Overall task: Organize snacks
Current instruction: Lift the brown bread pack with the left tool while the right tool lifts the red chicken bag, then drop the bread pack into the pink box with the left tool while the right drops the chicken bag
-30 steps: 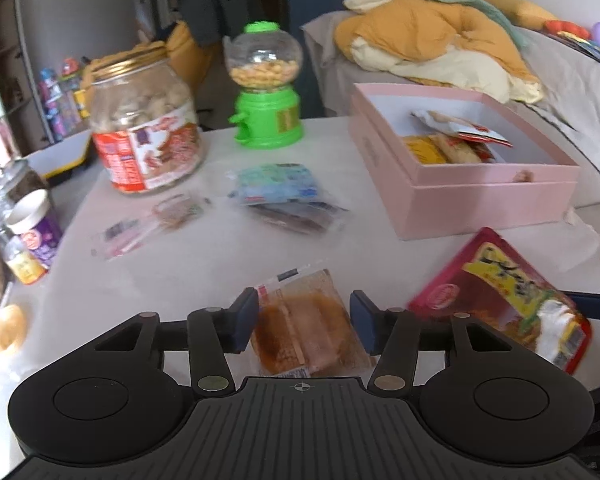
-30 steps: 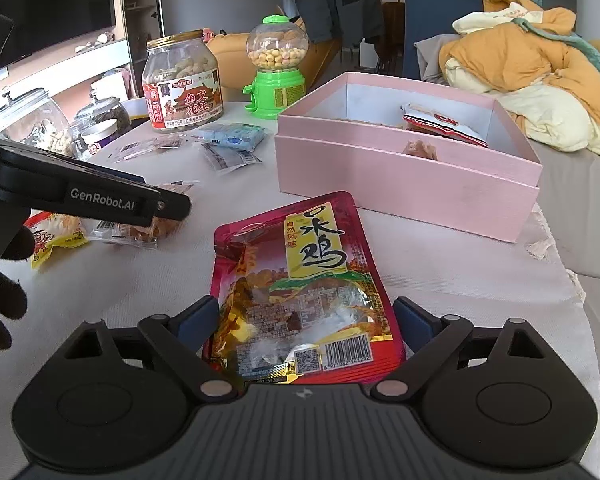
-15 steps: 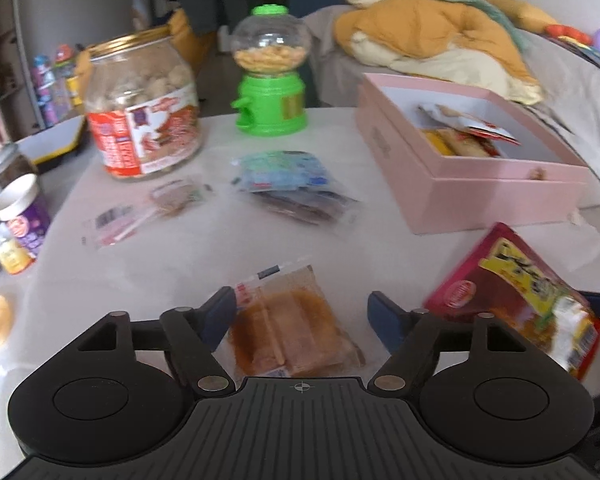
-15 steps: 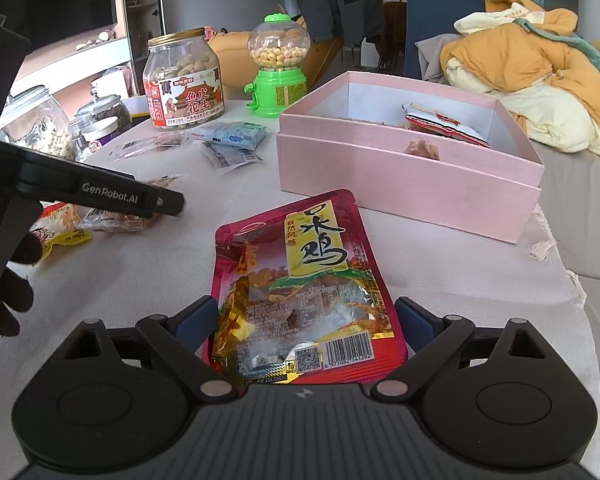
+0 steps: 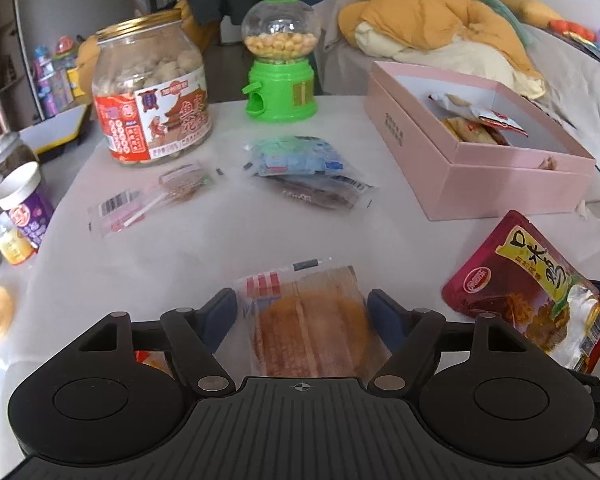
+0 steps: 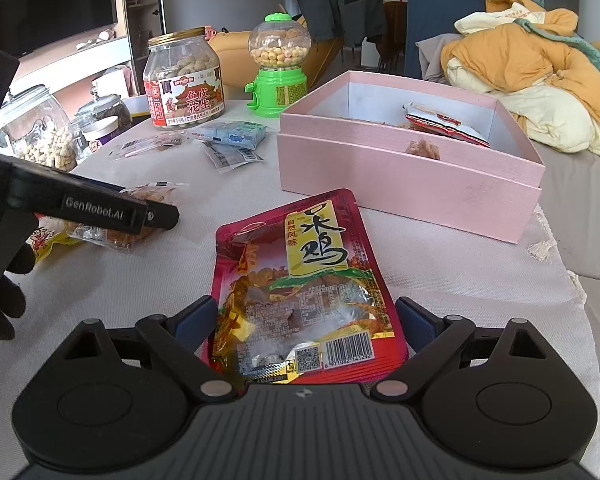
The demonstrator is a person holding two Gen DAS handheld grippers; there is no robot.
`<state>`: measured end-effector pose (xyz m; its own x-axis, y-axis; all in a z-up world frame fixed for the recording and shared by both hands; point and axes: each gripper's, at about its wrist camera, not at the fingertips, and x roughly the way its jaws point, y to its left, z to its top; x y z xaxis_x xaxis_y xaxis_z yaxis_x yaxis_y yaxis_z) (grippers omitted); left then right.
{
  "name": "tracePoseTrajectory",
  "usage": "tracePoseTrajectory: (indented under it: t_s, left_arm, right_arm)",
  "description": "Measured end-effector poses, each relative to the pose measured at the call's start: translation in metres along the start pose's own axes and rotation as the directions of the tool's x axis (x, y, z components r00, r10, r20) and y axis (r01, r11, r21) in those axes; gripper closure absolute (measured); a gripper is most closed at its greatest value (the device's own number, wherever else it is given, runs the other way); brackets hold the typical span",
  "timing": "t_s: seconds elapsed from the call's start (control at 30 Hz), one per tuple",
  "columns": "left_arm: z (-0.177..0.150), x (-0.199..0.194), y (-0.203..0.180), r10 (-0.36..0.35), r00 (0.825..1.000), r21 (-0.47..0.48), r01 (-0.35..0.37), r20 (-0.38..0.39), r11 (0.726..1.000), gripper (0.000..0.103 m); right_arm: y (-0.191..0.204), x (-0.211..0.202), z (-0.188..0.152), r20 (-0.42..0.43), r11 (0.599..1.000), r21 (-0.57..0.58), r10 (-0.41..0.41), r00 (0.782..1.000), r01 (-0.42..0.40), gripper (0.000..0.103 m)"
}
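Snacks lie scattered on a white-clothed table: a clear-wrapped orange pastry packet sits between the spread fingers of the left gripper, which are not clamped on it, and a glossy red chicken pouch lies between the parted fingers of the right gripper, also unclamped. Behind them stands an open pink cardboard box with packets inside, beside small blue sachets, a green gumball dispenser and a gold-lidded peanut jar.

We saw soft, even daylight; shadows were faint; edges bowed with fisheye distortion; the left view was slightly blurred.
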<state>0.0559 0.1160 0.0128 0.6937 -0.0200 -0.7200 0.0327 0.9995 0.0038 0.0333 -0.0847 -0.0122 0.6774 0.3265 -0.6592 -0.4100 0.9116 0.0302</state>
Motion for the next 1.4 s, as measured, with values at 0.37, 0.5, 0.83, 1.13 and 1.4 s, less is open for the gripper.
tracePoseTrajectory:
  t_s: [0.37, 0.5, 0.83, 1.13, 1.4]
  left_arm:
    - [-0.015, -0.019, -0.014, -0.091, 0.996, 0.005, 0.091, 0.022, 0.996, 0.042]
    - [-0.027, -0.029, -0.019, -0.107, 0.994, 0.016, 0.106, 0.026, 0.994, 0.042]
    - [-0.033, -0.033, -0.024, -0.105, 0.994, 0.037, 0.104, 0.025, 0.994, 0.042]
    - [-0.035, -0.038, -0.041, -0.167, 0.986, 0.051, 0.166, 0.015, 0.985, 0.042]
    - [-0.022, -0.064, -0.067, -0.209, 0.975, 0.094, 0.201, 0.081, 0.975, 0.046]
  right_arm:
    - [0.001, 0.009, 0.009, -0.081, 0.998, -0.054, 0.022, 0.996, -0.026, 0.000]
    - [-0.003, 0.016, 0.023, -0.132, 0.996, -0.065, 0.047, 0.990, -0.056, 0.000]
    - [-0.005, 0.032, 0.039, -0.094, 0.999, -0.042, -0.013, 0.995, 0.009, 0.018]
    - [-0.022, -0.006, 0.020, -0.102, 1.000, -0.009, 0.006, 0.995, -0.007, 0.034]
    - [-0.053, -0.049, -0.006, -0.100, 1.000, -0.001, -0.012, 0.995, 0.012, 0.038]
